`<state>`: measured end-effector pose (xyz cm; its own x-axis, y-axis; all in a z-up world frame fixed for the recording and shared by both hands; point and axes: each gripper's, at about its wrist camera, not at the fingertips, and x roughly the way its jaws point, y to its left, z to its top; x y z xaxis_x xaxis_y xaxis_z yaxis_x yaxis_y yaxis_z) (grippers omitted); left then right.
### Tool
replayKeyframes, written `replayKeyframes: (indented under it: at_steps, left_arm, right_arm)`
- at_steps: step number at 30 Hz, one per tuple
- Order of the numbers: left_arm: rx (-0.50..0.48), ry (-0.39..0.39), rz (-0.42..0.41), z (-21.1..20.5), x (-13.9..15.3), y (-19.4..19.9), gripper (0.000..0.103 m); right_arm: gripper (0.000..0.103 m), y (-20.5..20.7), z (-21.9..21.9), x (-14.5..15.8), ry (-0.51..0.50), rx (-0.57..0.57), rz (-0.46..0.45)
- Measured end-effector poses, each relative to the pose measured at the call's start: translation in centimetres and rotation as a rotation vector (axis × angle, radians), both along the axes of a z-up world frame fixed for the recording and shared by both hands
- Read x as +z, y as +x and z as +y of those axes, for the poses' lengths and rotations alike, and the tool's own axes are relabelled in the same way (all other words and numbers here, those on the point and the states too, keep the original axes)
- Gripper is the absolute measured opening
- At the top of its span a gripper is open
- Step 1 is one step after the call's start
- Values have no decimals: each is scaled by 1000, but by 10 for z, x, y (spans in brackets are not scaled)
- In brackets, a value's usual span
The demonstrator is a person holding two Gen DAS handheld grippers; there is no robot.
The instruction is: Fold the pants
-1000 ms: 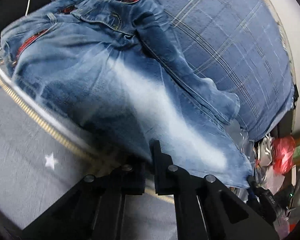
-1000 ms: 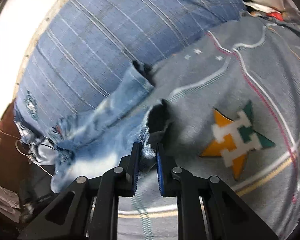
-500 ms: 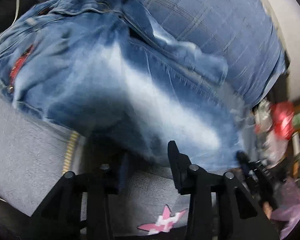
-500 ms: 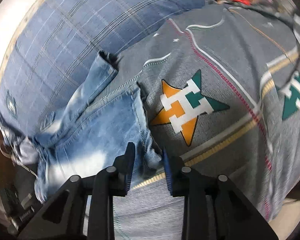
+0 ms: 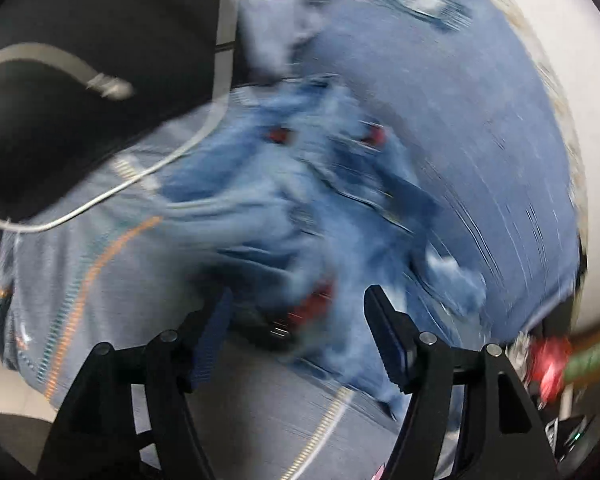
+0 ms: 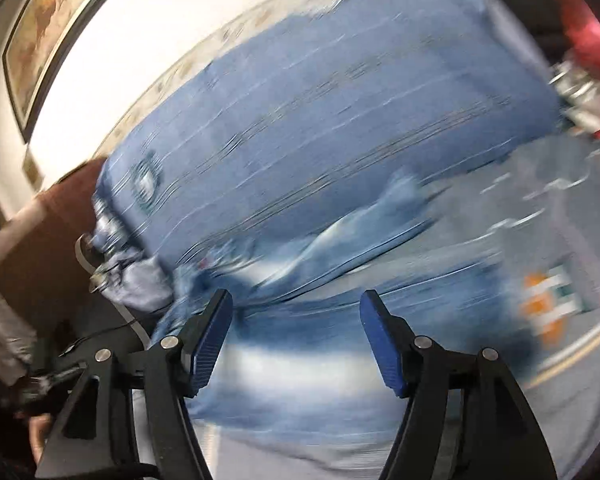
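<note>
We have just let go: the left claw (image 5: 298, 330) and right claw (image 6: 296, 330) are spreading, empty, the jeans (image 6: 300, 364) lying folded just ahead.

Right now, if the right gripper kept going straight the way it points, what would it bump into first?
Probably the jeans. The right gripper, its jaws opening with nothing pinched, aims down at the pale denim lying on the grey blanket. The picture is blurry, so depth is uncertain.

Domestic bedroom. Evidence: grey bedspread with star emblems (image 6: 548, 304) over a bed, large blue plaid pillow (image 6: 340, 120) against a white wall (image 6: 148, 40), framed picture (image 6: 40, 40) hung above, loose clutter (image 6: 584, 60) beside the bed
</note>
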<state>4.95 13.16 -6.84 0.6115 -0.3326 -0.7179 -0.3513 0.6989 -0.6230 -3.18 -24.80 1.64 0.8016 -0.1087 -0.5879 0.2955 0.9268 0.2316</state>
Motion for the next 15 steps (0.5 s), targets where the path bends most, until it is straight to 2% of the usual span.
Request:
replayKeyframes:
  at_steps: [3, 5, 7, 11, 13, 15]
  left_arm:
    - [33, -60, 73, 15, -21, 1, 69]
    - [29, -57, 88, 15, -27, 4, 69]
    - [27, -49, 97, 16, -30, 9, 69]
    - [51, -178, 120, 26, -45, 24, 69]
    - [52, -207, 126, 27, -46, 34, 68]
    - [43, -199, 115, 28, -41, 40, 63]
  right_arm:
    - [67, 36, 40, -29, 93, 149, 72]
    - [67, 54, 73, -55, 104, 246, 130]
    - [67, 66, 98, -84, 103, 353, 232]
    - [70, 76, 131, -115, -28, 456, 358]
    - [71, 80, 136, -125, -57, 477, 389]
    - [74, 83, 140, -138, -99, 471, 429]
